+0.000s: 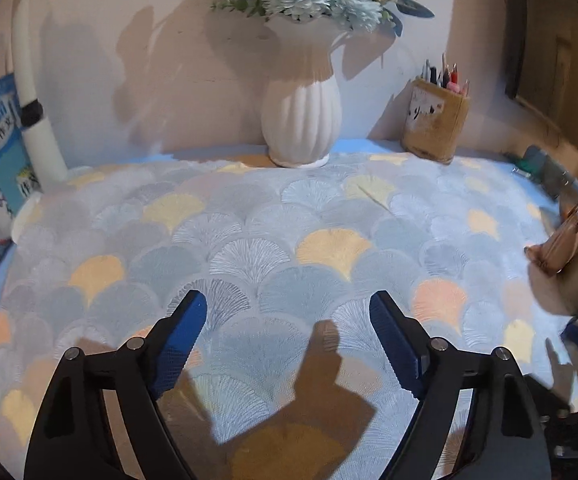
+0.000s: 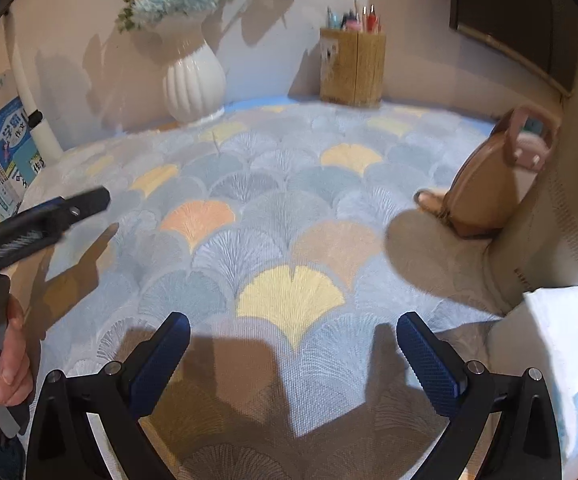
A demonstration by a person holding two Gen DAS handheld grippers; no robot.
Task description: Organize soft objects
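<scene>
blue book cover (image 2: pixel 11 136) with large characters 学霸 and 作文

Glossy ribbed vase (image 2: pixel 195 80), woven tablecloth (image 2: pixel 273 216)

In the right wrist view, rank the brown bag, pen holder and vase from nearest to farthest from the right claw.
1. Brown bag, right side, leaning on the cushion.
2. Vase, far left by the wall.
3. Pen holder, far back, right of centre.
Vase and pen holder are too close to call.

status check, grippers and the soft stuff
Left gripper open, empty. Right gripper open, empty. Brown bag upright at right, untouched. Nothing between.
</scene>
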